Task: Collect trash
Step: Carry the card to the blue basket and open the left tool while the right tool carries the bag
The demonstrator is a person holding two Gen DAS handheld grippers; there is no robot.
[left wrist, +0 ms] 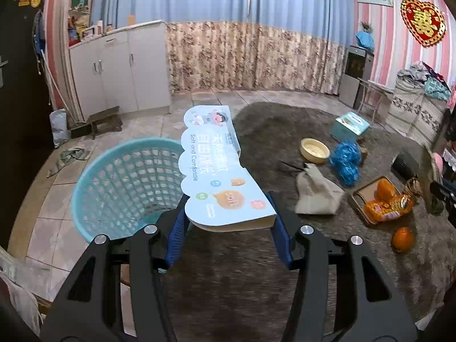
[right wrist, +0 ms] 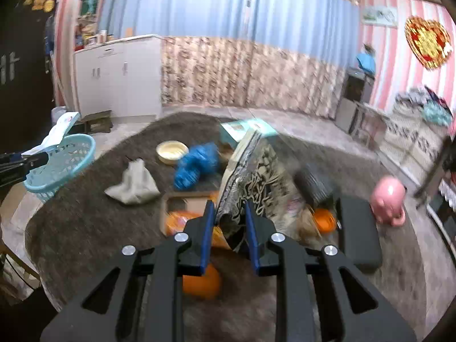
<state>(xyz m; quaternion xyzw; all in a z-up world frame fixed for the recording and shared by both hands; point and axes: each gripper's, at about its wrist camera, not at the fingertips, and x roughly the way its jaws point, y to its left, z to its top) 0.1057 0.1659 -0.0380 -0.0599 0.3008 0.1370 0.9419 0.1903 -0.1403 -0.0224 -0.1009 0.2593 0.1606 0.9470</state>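
My left gripper (left wrist: 229,213) is shut on a flat light-blue cardboard package (left wrist: 216,168) with cloud-shaped edges, held above the carpet just right of the turquoise mesh basket (left wrist: 125,182). In the right wrist view the basket (right wrist: 61,161) sits far left with the left gripper (right wrist: 34,161) and its package (right wrist: 58,131) over its rim. My right gripper (right wrist: 228,213) is shut on a crinkled dark patterned wrapper (right wrist: 253,168), lifted above the carpet. Other litter lies on the carpet: a blue plastic bag (left wrist: 346,159), a grey cloth (left wrist: 316,193), an orange snack bag (left wrist: 390,206).
A cream bowl (left wrist: 315,149), a teal box (left wrist: 352,126), a cardboard tray (left wrist: 367,196) and an orange fruit (left wrist: 402,238) lie on the dark carpet (left wrist: 256,270). A pink piggy bank (right wrist: 389,199) and black block (right wrist: 359,228) stand right. White cabinets (left wrist: 119,68) line the far wall.
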